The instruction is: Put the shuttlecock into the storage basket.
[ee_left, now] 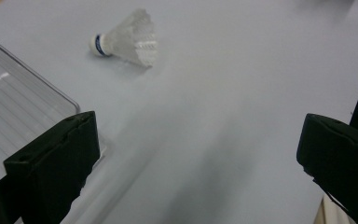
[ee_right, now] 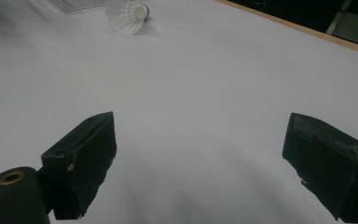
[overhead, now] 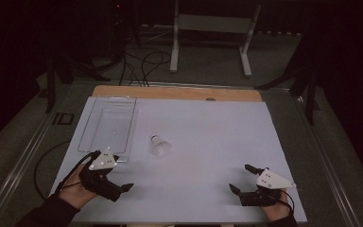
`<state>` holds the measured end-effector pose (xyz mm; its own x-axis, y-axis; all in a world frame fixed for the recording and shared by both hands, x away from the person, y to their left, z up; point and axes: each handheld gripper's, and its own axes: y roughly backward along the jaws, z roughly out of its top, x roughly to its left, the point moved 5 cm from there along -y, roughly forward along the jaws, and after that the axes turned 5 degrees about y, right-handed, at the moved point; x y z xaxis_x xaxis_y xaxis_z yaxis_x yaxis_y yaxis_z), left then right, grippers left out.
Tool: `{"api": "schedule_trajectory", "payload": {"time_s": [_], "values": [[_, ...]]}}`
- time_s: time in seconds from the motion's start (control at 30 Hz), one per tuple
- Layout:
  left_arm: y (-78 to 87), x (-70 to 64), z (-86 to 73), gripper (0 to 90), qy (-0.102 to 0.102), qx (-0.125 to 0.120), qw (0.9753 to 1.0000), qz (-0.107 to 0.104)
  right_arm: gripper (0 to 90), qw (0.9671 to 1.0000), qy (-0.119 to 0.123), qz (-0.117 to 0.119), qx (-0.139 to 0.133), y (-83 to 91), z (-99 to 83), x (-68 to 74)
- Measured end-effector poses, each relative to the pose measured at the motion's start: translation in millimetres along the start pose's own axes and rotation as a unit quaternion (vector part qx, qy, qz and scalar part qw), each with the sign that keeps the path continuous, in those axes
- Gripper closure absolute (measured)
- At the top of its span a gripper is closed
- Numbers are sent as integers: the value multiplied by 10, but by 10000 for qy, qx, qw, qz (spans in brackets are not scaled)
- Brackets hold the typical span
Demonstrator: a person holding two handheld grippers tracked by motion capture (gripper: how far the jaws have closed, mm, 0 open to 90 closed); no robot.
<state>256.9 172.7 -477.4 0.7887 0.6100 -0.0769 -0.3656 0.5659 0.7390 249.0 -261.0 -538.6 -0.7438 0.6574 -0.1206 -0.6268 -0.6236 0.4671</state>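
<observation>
A white shuttlecock (overhead: pixel 159 145) lies on its side on the white mat (overhead: pixel 203 137), just right of a clear plastic tray (overhead: pixel 108 124). My left gripper (overhead: pixel 120 172) rests near the mat's front left, open and holding nothing, aimed toward the shuttlecock (ee_left: pixel 128 41), with the tray's near corner (ee_left: pixel 23 107) beside its left jaw. The left gripper (ee_left: pixel 198 128) has only bare mat between its jaws. My right gripper (overhead: pixel 241 178) sits at the front right, open too, well short of the shuttlecock (ee_right: pixel 126 14). Nothing lies between the right gripper (ee_right: pixel 199 127) jaws.
The tray is empty and stands at the mat's back left. A wooden table edge (overhead: pixel 179 92) runs along the far side. Beyond it, a white stand (overhead: pixel 212 38) and cables (overhead: pixel 142 66) lie on the floor. Metal rails flank the table.
</observation>
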Motion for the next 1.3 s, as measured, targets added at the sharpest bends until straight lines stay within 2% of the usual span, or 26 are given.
{"api": "schedule_trajectory", "payload": {"time_s": [0.33, 0.6, 0.8, 0.97, 1.13, 1.2, 1.3], "values": [[-39, -18, 18, 0, -21, 314, 9995, -64, 95, 10000, 2, 8, 8, -2, 2, 5], [-115, -34, -18, 0, -29, 735, 9971, -179, 95, 10000, -37, 59, 57, -8, 5, 14], [-163, -42, -40, 0, -44, 1040, 9943, -214, 95, 10000, -42, 63, 50, -8, 9, 18], [-175, -45, -29, 0, -36, 1174, 9927, -271, 95, 9999, -52, 66, 62, -8, 5, 16], [-192, -51, -21, 0, -70, 1428, 9893, -299, 95, 9999, -50, 53, 71, -5, 1, 12], [-203, -57, -20, 0, -35, 1517, 9877, -379, 95, 9999, -63, 56, 74, -5, 0, 12], [-217, -65, -19, 0, -82, 1623, 9860, -359, 95, 9999, -76, 69, 73, -11, -3, 13]]}}
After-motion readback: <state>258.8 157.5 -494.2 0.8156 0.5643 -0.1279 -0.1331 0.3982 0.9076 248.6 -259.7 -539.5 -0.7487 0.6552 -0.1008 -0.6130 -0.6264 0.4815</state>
